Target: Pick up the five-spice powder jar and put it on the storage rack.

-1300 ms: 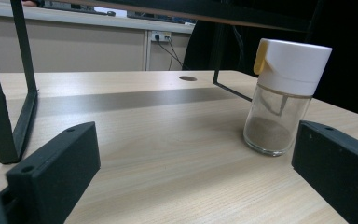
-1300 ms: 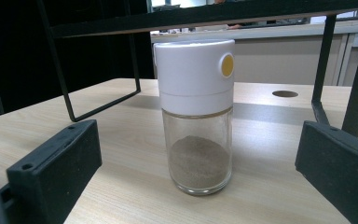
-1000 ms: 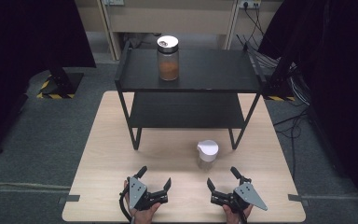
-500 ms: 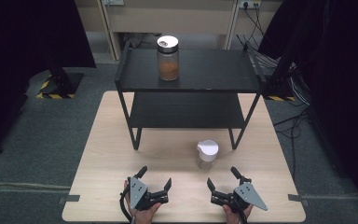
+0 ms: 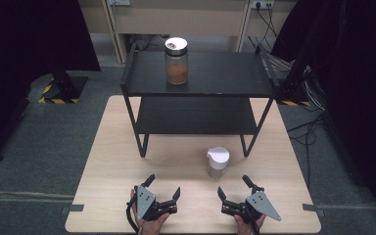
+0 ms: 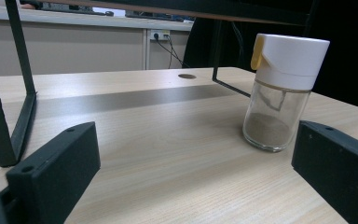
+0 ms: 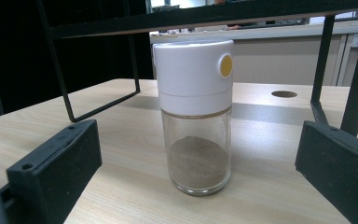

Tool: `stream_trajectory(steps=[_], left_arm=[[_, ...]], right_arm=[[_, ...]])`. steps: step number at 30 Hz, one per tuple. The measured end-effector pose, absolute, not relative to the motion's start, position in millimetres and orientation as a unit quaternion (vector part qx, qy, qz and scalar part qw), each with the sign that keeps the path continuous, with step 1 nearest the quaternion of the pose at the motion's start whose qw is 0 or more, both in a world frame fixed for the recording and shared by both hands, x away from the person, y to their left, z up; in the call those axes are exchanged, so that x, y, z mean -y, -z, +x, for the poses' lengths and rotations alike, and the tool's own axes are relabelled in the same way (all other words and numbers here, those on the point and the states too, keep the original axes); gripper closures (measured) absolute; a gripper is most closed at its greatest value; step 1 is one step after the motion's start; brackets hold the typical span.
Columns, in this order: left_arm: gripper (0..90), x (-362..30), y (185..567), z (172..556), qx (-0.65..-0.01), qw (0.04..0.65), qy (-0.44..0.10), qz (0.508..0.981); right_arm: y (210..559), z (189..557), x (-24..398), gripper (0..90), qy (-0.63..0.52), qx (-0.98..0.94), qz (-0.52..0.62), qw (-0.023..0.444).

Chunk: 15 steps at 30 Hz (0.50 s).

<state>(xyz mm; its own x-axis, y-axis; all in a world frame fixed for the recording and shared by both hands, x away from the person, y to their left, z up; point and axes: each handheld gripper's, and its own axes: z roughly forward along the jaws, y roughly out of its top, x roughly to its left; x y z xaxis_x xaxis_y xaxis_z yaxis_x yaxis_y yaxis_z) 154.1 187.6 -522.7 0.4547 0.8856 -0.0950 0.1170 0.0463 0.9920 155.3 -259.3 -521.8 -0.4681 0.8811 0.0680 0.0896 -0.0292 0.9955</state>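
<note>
shaker (image 5: 218, 161) stands upright on the surface (image 5: 112, 147), at 11 o'clock from the right hand-held gripper (image 5: 237, 192), the nearer one; left hand-held gripper (image 5: 164, 187) farther. both spread, empty.

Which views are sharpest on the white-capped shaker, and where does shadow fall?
Right gripper view: white-capped shaker sharp and centred, background soft. Left gripper view: it sits at the right, fairly sharp, rack shadow banding the table. High view: it looks small and soft.
</note>
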Motion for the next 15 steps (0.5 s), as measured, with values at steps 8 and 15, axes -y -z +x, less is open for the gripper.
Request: stream_trajectory(steps=[8, 15], left_arm=[[0.2, -187.4, 522.3, 154.2, -0.410, 0.595, -0.323, 0.612], [0.2, -187.4, 522.1, 154.5, -0.410, 0.594, -0.322, 0.612]], right_arm=[[521.5, 155.4, 259.1, 0.4, -0.598, -0.614, 0.396, 0.331], [521.4, 155.5, 258.9, 0.4, -0.597, -0.614, 0.396, 0.331]])
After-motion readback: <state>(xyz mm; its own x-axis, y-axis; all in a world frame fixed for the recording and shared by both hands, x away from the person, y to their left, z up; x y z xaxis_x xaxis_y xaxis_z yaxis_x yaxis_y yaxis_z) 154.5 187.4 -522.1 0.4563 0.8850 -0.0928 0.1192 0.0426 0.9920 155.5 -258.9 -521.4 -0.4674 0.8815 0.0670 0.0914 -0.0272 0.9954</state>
